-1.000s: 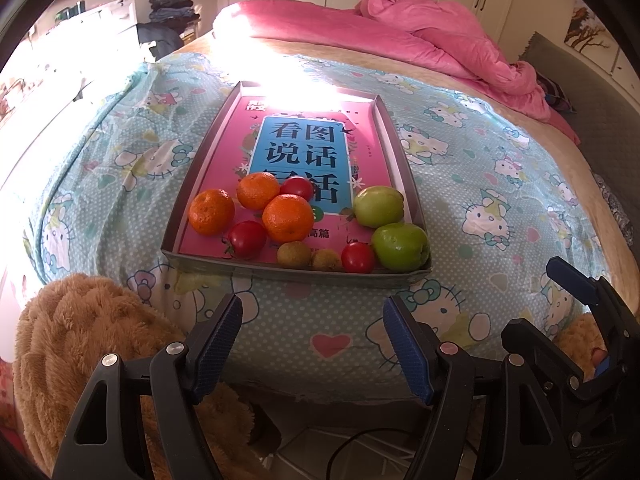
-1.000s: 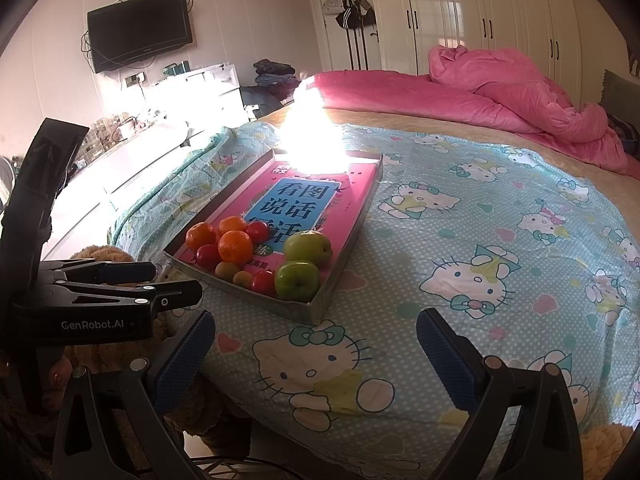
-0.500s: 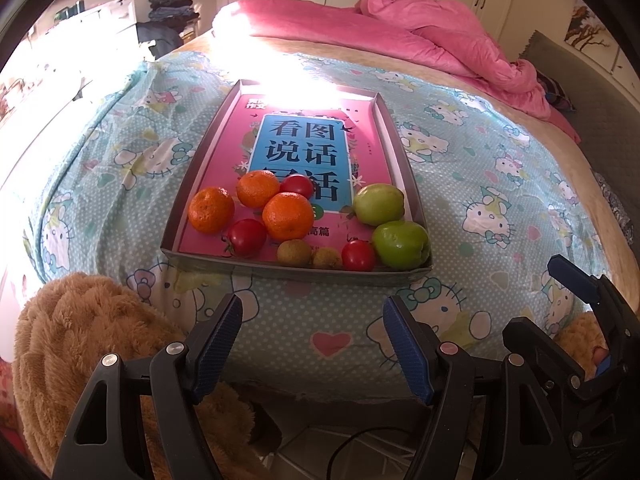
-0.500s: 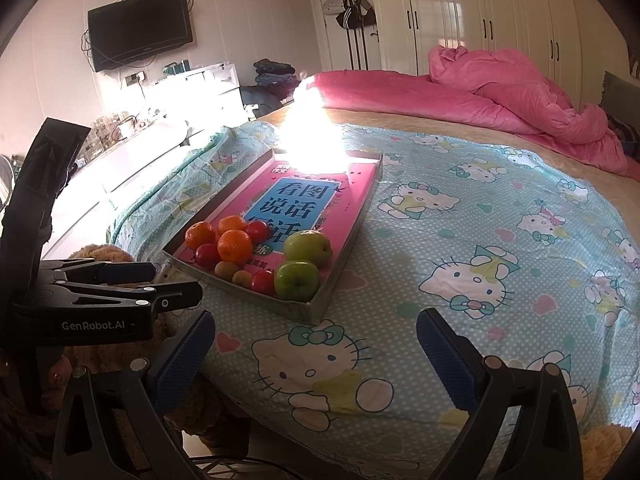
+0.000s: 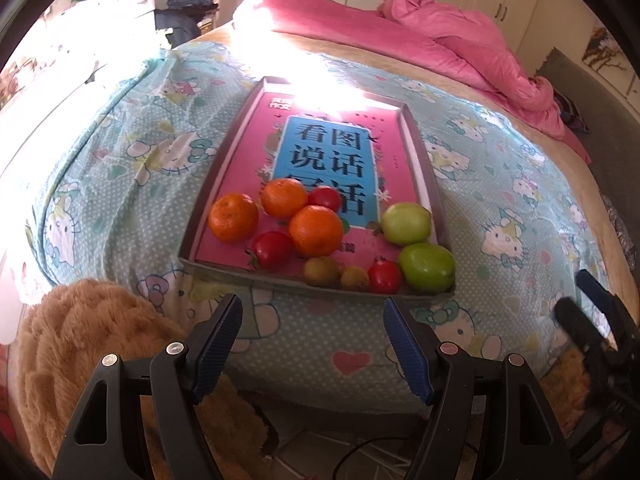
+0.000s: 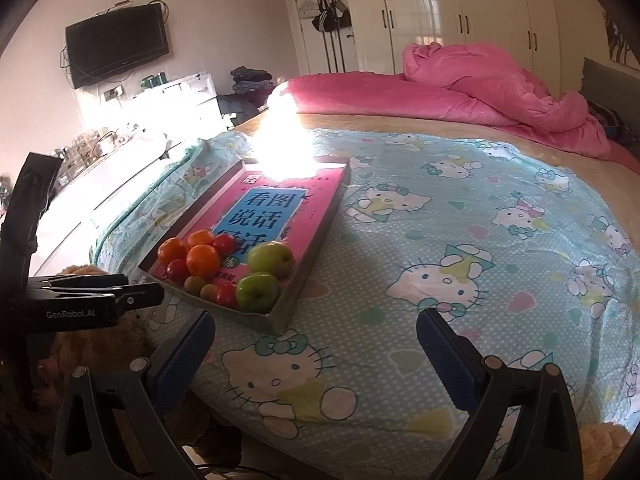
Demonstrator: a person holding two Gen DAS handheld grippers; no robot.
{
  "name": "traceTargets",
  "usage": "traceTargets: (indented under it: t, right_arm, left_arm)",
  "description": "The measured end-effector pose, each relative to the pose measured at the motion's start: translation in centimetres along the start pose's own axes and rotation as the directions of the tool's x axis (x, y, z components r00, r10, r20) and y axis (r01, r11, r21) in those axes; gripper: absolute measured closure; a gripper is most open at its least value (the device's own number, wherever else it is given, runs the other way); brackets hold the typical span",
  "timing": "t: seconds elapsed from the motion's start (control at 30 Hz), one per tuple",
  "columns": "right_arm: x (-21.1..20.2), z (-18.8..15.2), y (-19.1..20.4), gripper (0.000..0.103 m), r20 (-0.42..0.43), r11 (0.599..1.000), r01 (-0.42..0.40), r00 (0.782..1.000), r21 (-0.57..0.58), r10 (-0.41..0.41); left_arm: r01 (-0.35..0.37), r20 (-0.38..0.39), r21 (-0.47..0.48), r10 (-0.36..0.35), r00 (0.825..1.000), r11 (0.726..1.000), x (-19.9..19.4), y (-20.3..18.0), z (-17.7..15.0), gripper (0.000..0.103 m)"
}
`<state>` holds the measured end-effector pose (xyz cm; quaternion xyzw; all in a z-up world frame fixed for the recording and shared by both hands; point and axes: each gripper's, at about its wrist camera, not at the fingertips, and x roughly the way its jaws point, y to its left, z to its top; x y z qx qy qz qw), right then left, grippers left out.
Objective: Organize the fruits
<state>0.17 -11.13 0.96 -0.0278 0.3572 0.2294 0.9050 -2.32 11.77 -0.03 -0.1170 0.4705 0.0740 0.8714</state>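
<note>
Right now all the fruit sits bunched at the near end of the pink box lid [image 5: 240, 152] on the bed: three oranges [image 5: 316, 230] touching at the left, two green apples [image 5: 426, 267] at the right, three tomatoes [image 5: 272, 249] and two small brownish fruits [image 5: 321, 271] scattered between. Kinds are only partly grouped, which fits either a loose finish or sorting ahead. Both the left gripper [image 5: 312, 344] and the right gripper [image 6: 316, 354] hang short of the lid, jaws apart and empty.

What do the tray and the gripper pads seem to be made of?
Tray: probably cardboard, thin grey walls with a glossy printed pink floor that glares in the sun. Left gripper pads: likely blue rubber or soft plastic, matte with fine ribbing.
</note>
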Motion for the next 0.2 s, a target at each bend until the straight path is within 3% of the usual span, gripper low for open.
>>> traceTargets:
  t: [0.2]
  right_arm:
    - [-0.5, 2.4, -7.2, 0.001, 0.043, 0.983, 0.152, 0.987, 0.103, -0.157]
  left_arm:
    - [-0.032, 0.070, -0.135, 0.042, 0.997, 0.990, 0.2, 5.4, 4.8, 0.027]
